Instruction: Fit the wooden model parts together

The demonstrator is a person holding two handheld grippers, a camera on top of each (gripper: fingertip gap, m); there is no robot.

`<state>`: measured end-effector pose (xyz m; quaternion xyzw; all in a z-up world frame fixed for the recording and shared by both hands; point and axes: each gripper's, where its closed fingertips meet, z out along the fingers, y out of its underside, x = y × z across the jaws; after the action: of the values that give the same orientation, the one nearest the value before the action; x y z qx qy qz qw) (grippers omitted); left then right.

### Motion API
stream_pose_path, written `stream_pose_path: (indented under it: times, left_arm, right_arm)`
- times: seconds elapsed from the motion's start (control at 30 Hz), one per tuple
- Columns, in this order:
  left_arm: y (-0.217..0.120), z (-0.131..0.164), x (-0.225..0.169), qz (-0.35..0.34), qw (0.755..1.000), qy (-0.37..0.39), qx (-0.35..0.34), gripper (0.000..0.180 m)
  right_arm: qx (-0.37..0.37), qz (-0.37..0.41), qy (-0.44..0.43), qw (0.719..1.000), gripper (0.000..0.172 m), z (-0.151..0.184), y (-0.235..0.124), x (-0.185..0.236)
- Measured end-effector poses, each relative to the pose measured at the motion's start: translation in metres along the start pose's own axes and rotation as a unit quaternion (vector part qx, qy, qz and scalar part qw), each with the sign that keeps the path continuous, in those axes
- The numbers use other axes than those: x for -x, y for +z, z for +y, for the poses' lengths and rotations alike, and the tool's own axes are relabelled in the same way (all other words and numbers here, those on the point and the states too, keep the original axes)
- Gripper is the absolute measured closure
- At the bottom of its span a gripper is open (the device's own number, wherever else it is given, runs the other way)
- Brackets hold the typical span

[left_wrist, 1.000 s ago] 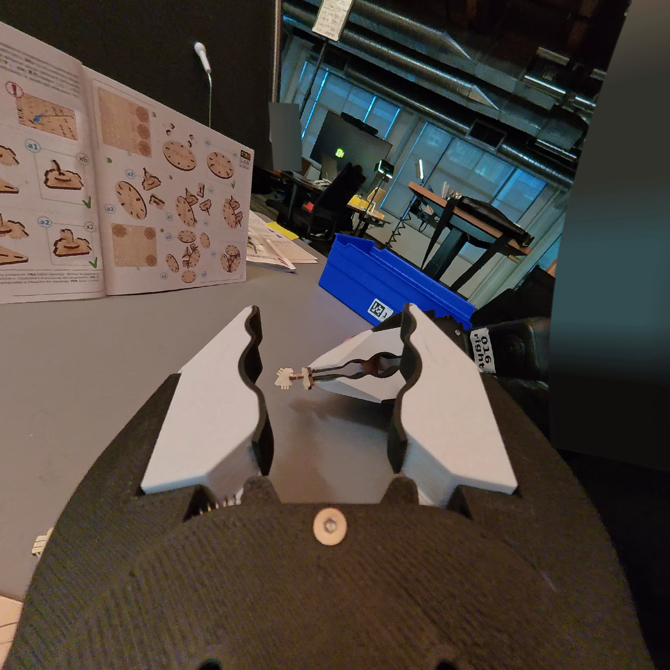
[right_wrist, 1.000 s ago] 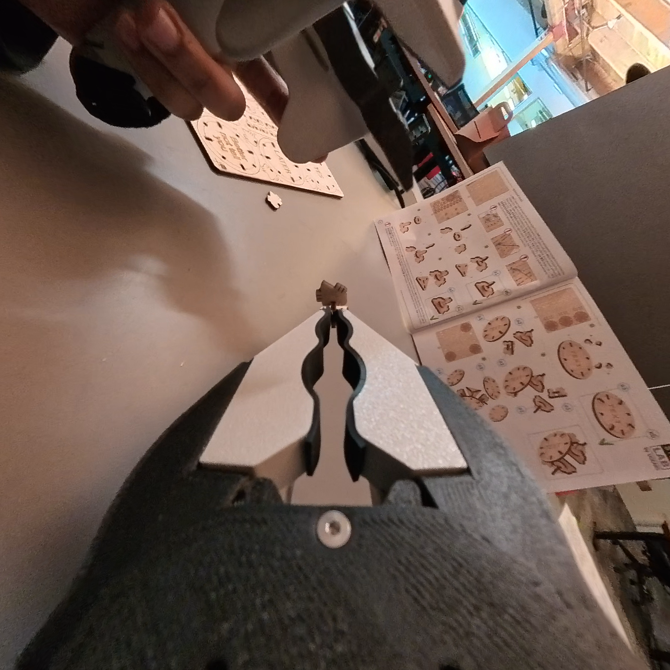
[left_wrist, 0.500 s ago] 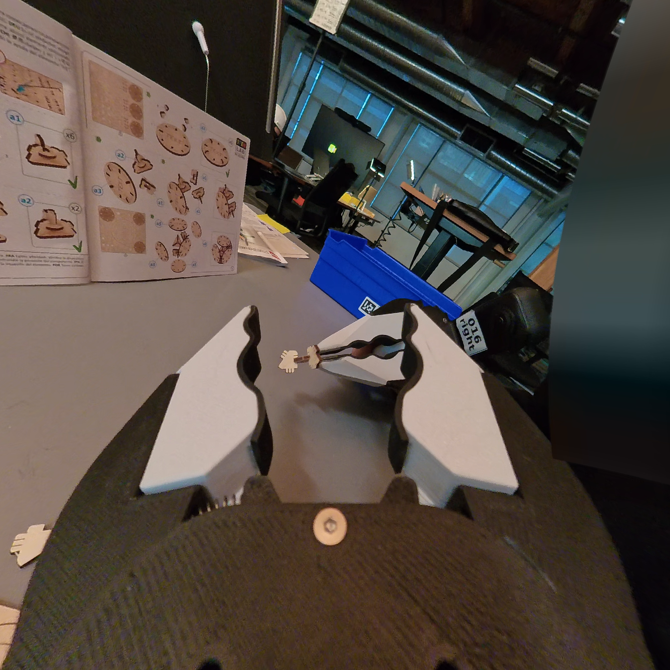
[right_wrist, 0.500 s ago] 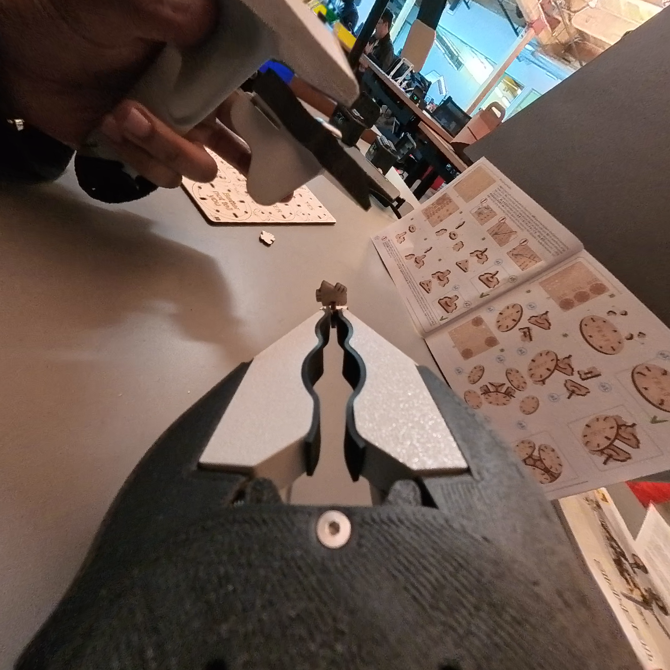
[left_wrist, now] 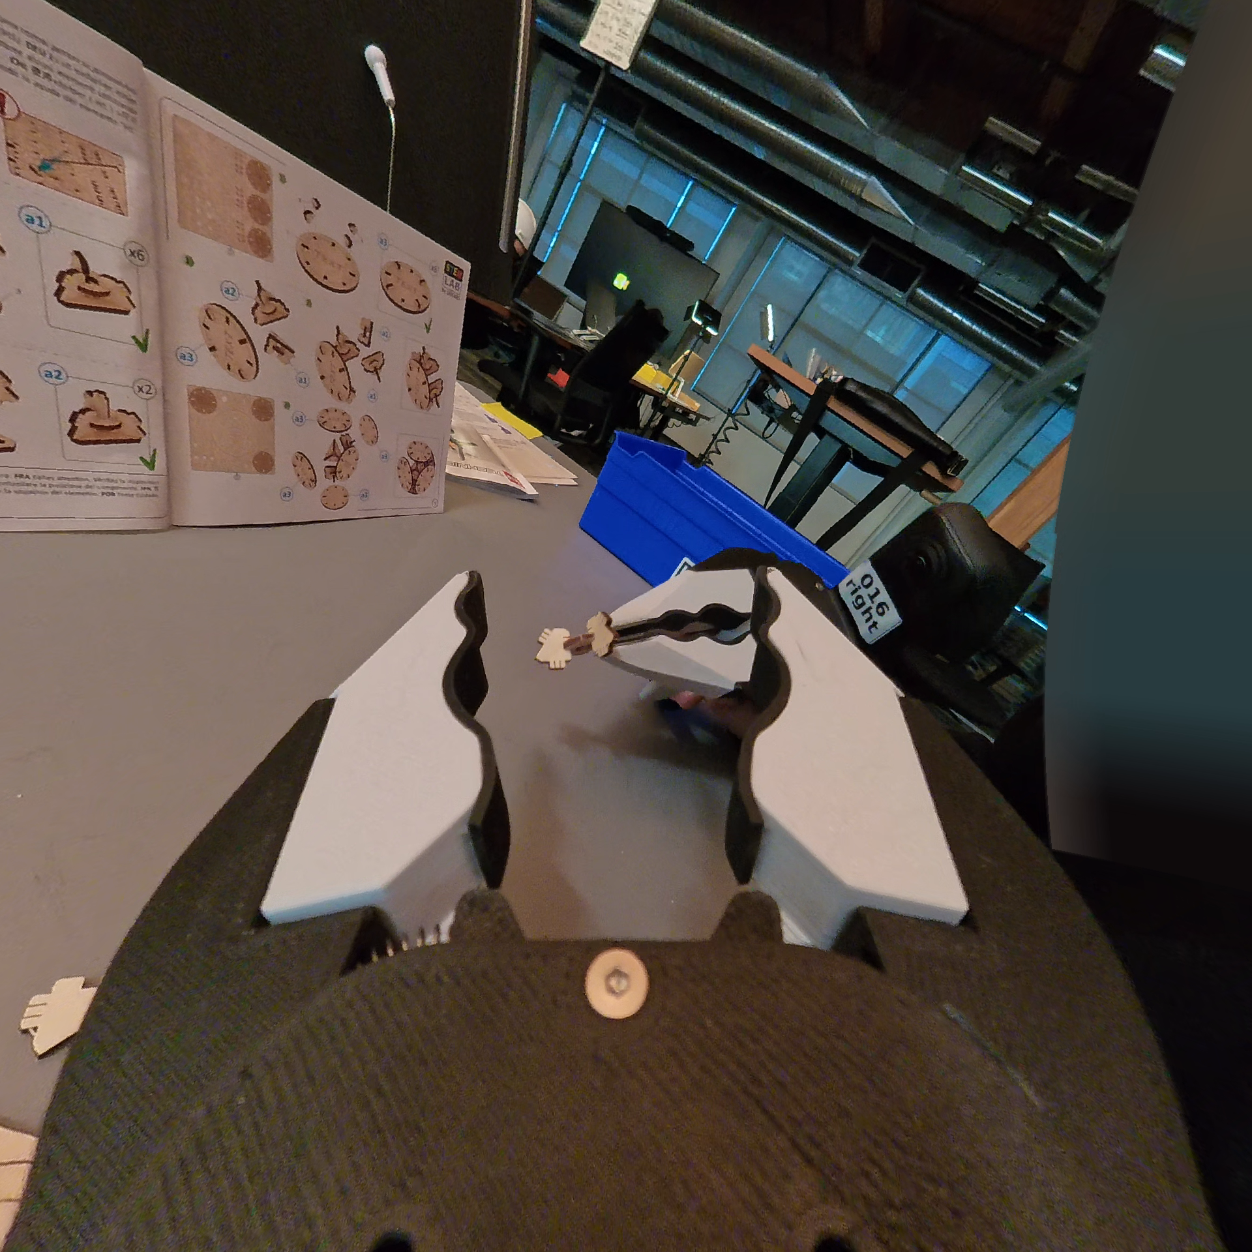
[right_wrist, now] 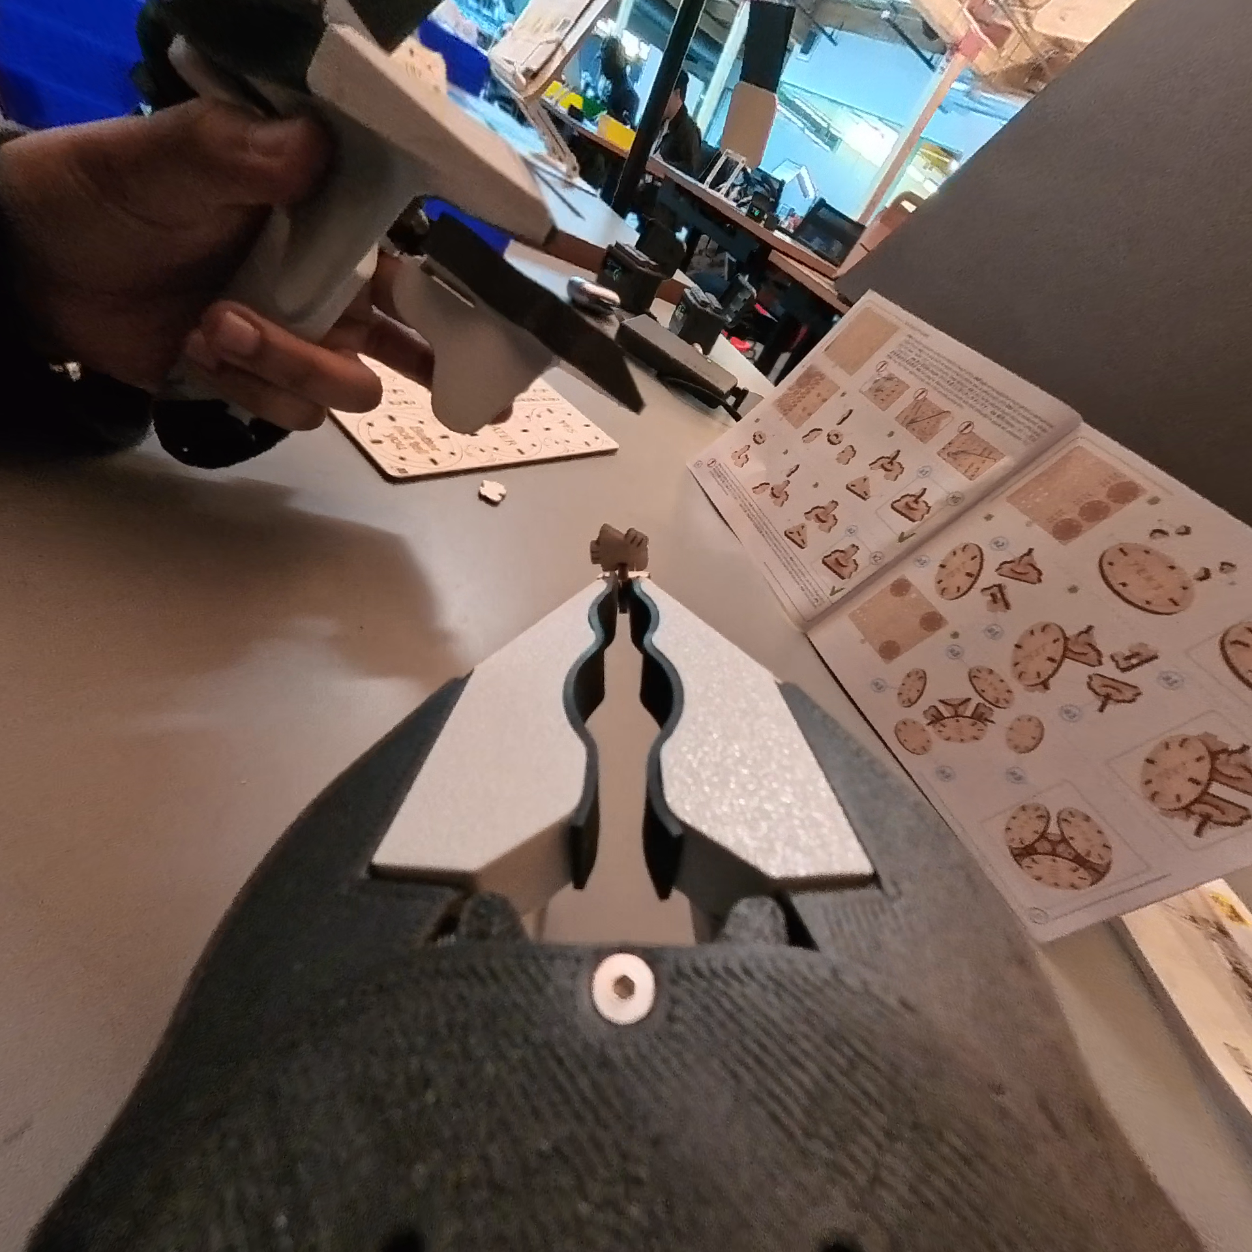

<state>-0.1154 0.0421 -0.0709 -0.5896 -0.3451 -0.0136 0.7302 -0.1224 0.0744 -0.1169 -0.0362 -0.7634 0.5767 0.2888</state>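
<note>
Right tool (right_wrist: 620, 586) pinches a small pale laser-cut wooden piece (right_wrist: 618, 547) by its stem above the grey tabletop (right_wrist: 203, 677); left tool (left_wrist: 613, 610), spread and empty, faces it.

Left gripper (left_wrist: 613, 596) gapes wide and bare — right gripper (right_wrist: 620, 588) pinched shut, tips nearly between them.

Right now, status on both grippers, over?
Right gripper shut on small wooden piece. Left gripper open, empty, facing that piece. Loose piece on table near wooden sheet.
</note>
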Motion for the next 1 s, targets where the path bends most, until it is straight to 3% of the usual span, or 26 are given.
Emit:
stream_pose_path:
  times: [0.37, 0.6, 1.0]
  left_arm:
    - [0.001, 0.003, 0.000, 0.001, 1.000, 0.000, 0.007, 0.101]
    - [0.003, 0.006, -0.006, 0.016, 1.000, 0.003, 0.015, 0.102]
    - [0.005, 0.010, -0.011, 0.028, 0.999, 0.007, 0.027, 0.103]
  right_arm:
    - [-0.126, -0.052, 0.133, 0.982, 0.172, -0.033, -0.018, -0.007]
    - [-0.258, -0.146, 0.275, 0.914, 0.172, -0.066, -0.044, -0.013]
    - [-0.275, -0.166, 0.297, 0.899, 0.172, -0.071, -0.047, -0.011]
